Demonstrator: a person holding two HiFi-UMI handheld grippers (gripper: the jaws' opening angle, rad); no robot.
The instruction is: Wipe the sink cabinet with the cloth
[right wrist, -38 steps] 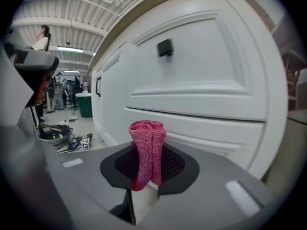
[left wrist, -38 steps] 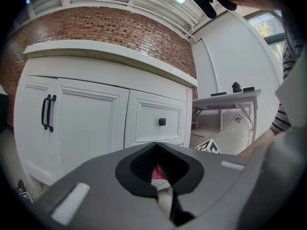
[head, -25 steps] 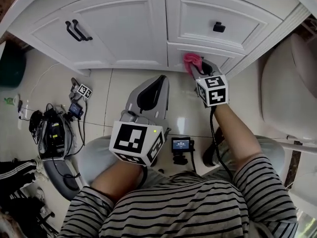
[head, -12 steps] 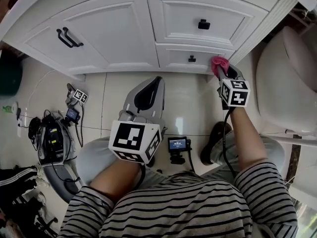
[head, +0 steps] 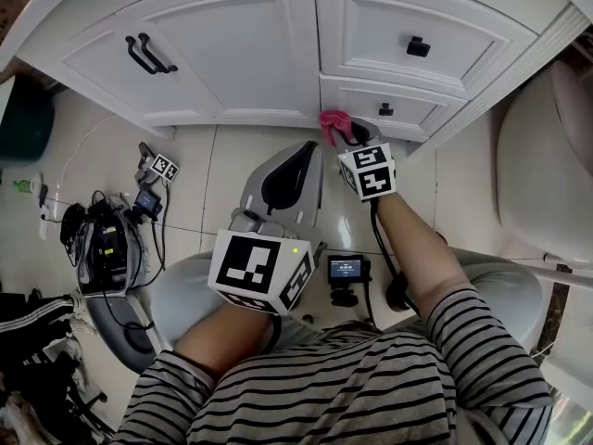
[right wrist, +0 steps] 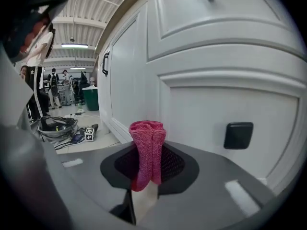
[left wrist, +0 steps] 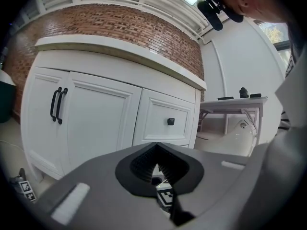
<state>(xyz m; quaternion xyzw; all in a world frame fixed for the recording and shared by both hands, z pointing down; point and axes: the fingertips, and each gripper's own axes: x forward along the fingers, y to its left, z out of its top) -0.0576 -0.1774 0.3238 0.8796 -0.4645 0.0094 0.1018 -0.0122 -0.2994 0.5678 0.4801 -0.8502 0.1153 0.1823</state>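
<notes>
**Pink cloth at the lower drawer, left tongs idle**

My right tongs (head: 341, 133) are pinching the pink cloth (head: 331, 120), which is folded into an upright wad that sticks out past the tips. In the right gripper view the cloth stands between both jaws, right in front of the white sink cabinet (head: 232, 54). It is at the left end of the lower drawer (head: 389, 100), and that drawer's black knob (right wrist: 238, 135) sits off to the right of it. From the head view the cloth lies at the drawer's lower left corner, close above the tiled floor (head: 222, 165). I cannot tell whether it presses on the painted face.

My left tongs (head: 302, 151) are pressed together with nothing between them. They are held low over the floor, back from the cabinet and beside my right arm, pointing toward the doors. The 2 black door handles (head: 148, 56) are well to the left. A heap of cables and gear (head: 102, 248) lies on the floor at my left.
</notes>
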